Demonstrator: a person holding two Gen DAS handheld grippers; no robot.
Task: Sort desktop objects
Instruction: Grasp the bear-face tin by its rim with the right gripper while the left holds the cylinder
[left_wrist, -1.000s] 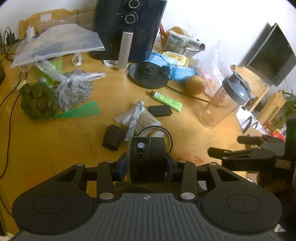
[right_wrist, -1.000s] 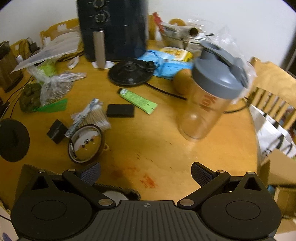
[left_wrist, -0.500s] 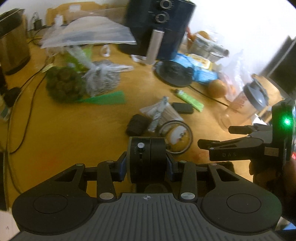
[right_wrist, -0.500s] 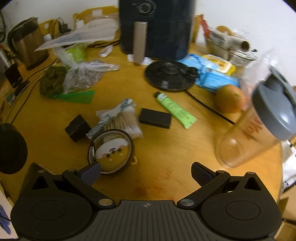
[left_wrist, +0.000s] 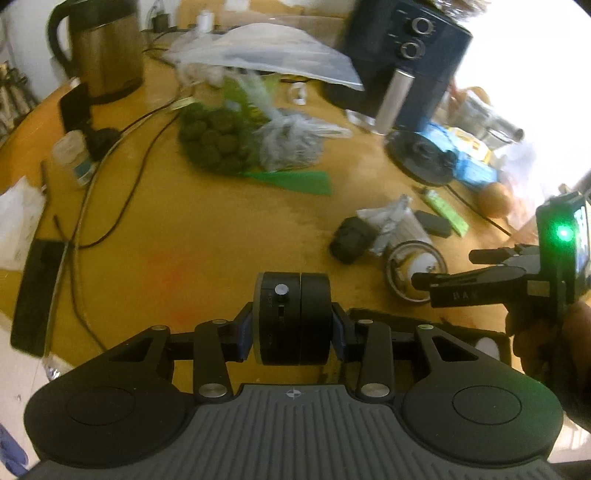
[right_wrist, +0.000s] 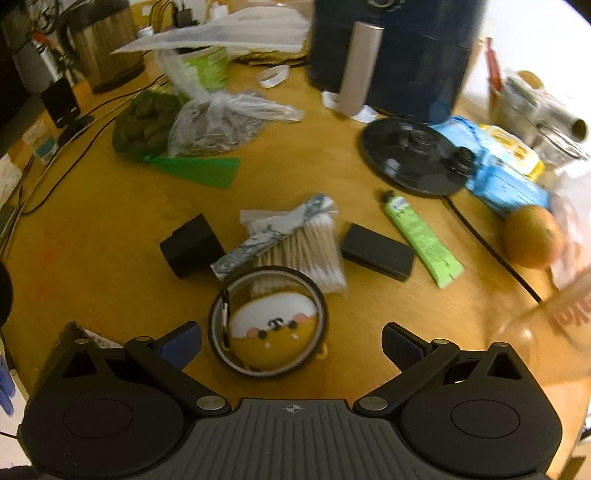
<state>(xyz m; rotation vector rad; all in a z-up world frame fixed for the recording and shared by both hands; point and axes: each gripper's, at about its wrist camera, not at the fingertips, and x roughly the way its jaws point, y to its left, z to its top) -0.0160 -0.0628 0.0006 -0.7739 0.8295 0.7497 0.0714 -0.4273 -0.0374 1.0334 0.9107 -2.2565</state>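
Note:
My left gripper (left_wrist: 293, 325) is shut on a black round device (left_wrist: 293, 314) with a small knob, held above the wooden table (left_wrist: 184, 236). My right gripper (right_wrist: 291, 343) is open and empty, low over the table, its jaws either side of a round cartoon-face case with a black ring (right_wrist: 267, 325). It also shows in the left wrist view (left_wrist: 415, 271), with the right gripper (left_wrist: 443, 269) beside it. Beyond lie a cotton swab pack (right_wrist: 295, 240), a black cube (right_wrist: 190, 245), a flat black box (right_wrist: 376, 254) and a green tube (right_wrist: 421, 236).
An air fryer (right_wrist: 391, 55), a black round base (right_wrist: 413, 155), blue packets (right_wrist: 506, 181), an orange (right_wrist: 532, 236) and a clear shaker bottle (right_wrist: 554, 325) are on the right. Bags of green balls (left_wrist: 218, 144), a kettle (left_wrist: 103, 48) and cables (left_wrist: 85, 206) are on the left.
Both grippers have swung left: the kettle and cables came into the left view. The right gripper has moved in on the round case, and the shaker bottle slid to its right edge.

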